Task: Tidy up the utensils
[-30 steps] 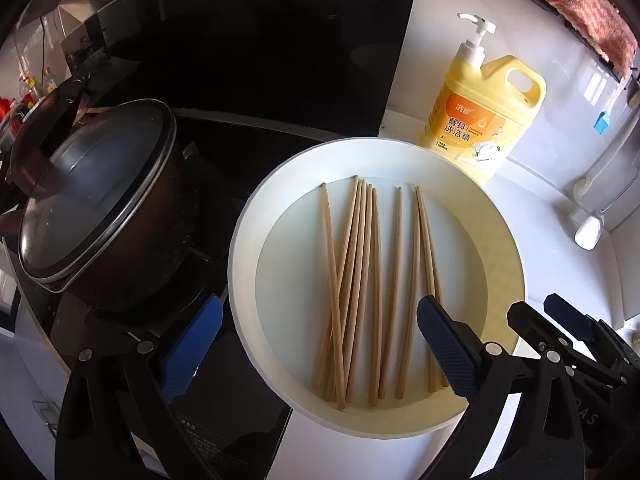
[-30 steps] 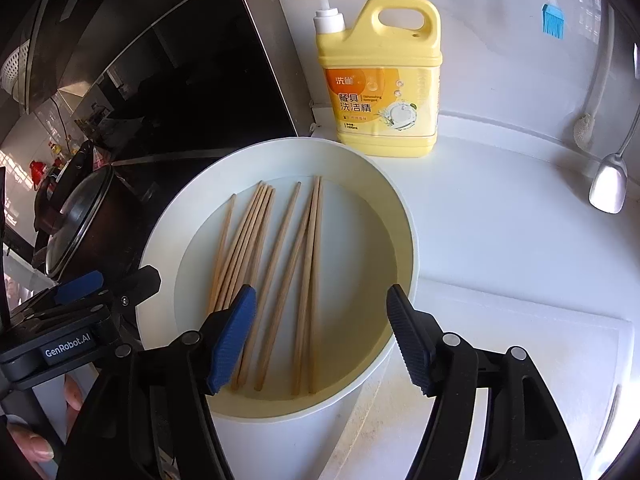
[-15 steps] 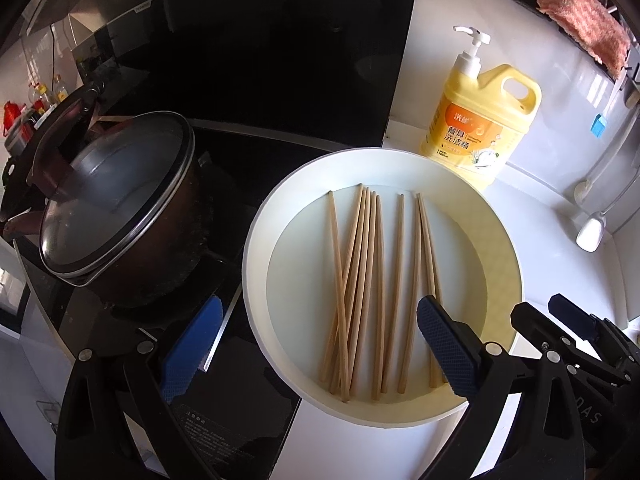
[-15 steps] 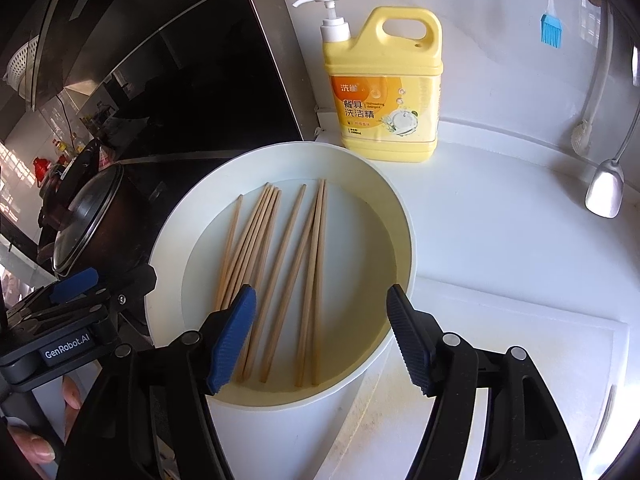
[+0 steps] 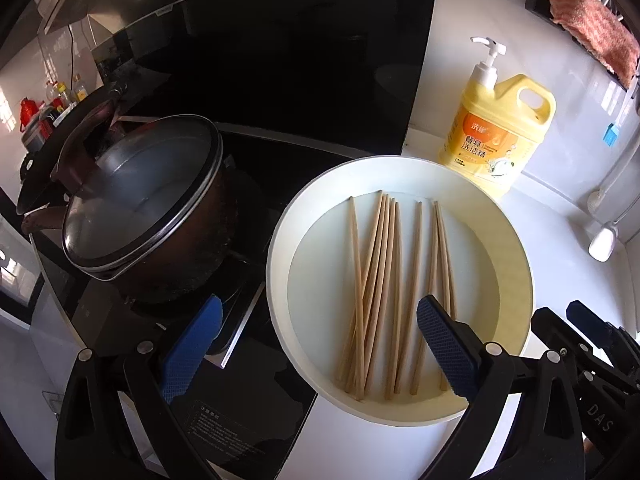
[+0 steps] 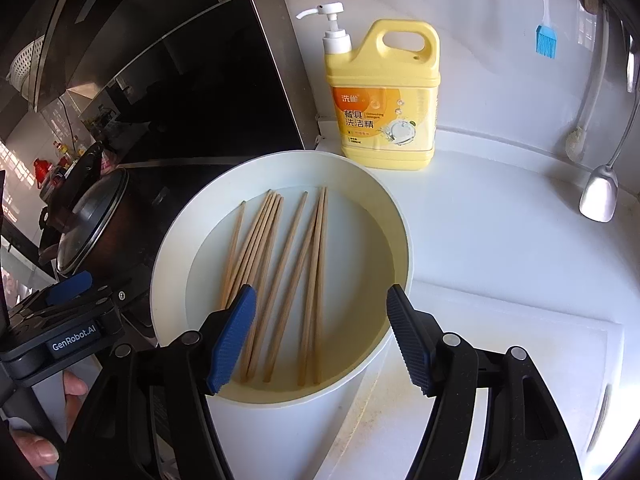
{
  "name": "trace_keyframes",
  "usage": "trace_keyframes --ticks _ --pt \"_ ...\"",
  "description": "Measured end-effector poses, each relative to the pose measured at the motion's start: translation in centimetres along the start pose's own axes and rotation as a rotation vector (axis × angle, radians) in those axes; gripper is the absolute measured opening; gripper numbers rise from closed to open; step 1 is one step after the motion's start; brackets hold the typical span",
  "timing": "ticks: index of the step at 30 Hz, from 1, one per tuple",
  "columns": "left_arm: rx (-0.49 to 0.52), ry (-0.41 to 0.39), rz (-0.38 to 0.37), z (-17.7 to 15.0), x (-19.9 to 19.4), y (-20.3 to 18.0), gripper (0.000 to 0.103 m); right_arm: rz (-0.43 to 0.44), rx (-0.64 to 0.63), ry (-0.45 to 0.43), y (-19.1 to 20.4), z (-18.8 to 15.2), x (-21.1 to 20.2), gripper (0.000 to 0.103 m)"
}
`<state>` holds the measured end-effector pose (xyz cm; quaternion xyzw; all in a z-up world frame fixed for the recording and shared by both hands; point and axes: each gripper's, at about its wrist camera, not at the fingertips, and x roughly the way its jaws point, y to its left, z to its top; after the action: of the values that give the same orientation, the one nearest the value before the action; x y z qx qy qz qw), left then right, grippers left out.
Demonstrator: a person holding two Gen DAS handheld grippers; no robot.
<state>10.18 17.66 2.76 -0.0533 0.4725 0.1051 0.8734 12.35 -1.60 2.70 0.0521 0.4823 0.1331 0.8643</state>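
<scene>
Several wooden chopsticks lie side by side in a round white basin on the white counter. They also show in the right wrist view, inside the basin. My left gripper is open and empty, above the basin's near left rim. My right gripper is open and empty, above the basin's near edge. The left gripper's body shows at the left of the right wrist view; the right gripper shows at the right of the left wrist view.
A lidded dark pot stands on the black stove left of the basin. A yellow dish-soap bottle stands behind the basin. A white cutting board lies to the right. A ladle and a blue brush hang on the wall.
Both grippers have drawn back and up a little, so the basin and chopsticks sit further away and lower right in the left wrist view. Both stay open.
</scene>
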Motion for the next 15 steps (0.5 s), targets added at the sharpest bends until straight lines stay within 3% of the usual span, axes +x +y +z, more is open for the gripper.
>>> trace_keyframes --ticks 15 --pt "0.017 0.011 0.008 -0.1 -0.23 0.22 0.096 -0.007 0.001 0.0 0.15 0.05 -0.18 0.065"
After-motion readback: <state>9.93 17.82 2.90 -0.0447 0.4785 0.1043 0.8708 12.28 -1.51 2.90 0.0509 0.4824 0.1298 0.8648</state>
